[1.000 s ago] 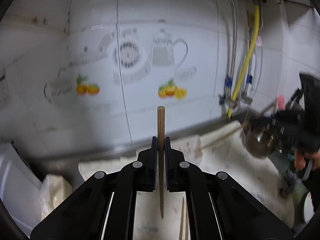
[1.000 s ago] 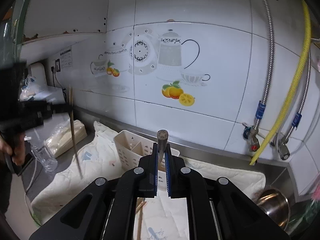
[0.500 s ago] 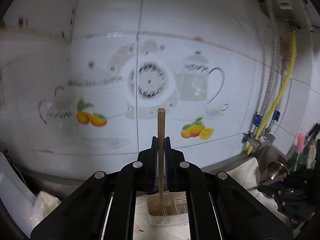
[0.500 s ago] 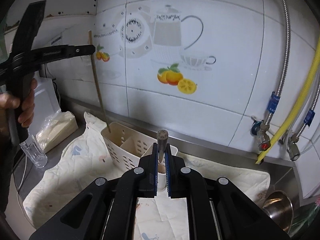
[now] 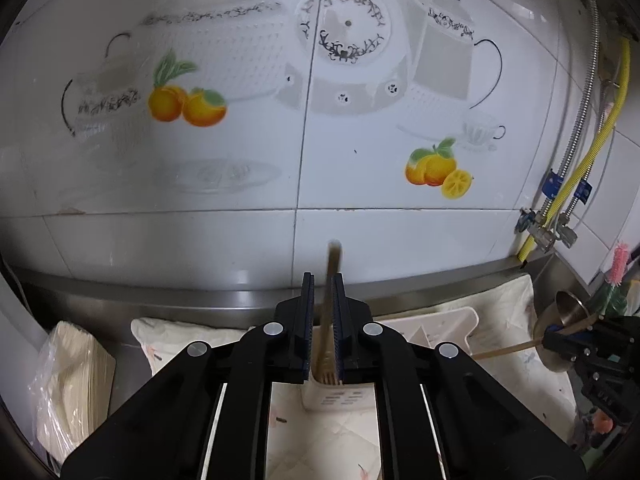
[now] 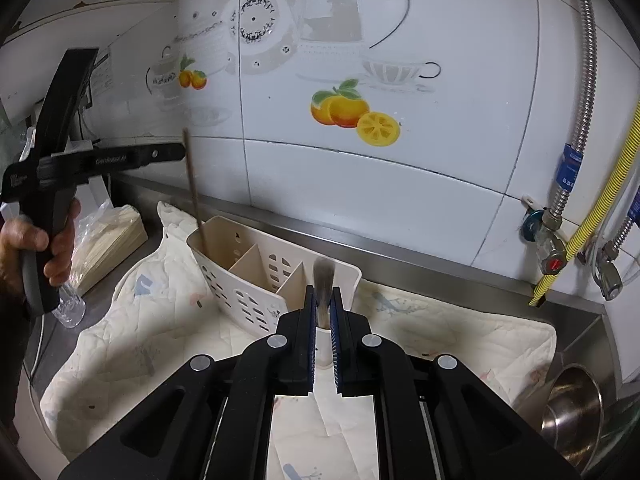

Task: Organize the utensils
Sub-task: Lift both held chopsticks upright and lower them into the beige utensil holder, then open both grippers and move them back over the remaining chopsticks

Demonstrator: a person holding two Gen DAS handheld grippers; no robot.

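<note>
"Where's the chopstick now?"

"Nearly upright, tilted a little, with its lower end down in the left-end compartment of the cream caddy. I can't tell whether it touches the bottom. Its upper part is between the pads of the left tongs."

"Clamped?"

"No, not from here. The pads stand slightly parted. The stick leans on the right pad with a sliver of gap at the other, so they're released around it. The stick looks blurred while the tongs look sharp."

"And the other utensil?"

"A long-handled spoon, crosswise in the right tongs. They're clenched on its handle. The handle's end shows over the right end of the caddy, and from the left side the metal bowl sticks out past the tongs."

"What's the caddy standing on?"

"A quilted cloth spread over the steel worktop. It sits close to the back edge, under the tiled wall. A hand grips the left tongs' handle over the worktop's left end. A steel pot sits low at the right end."
</note>
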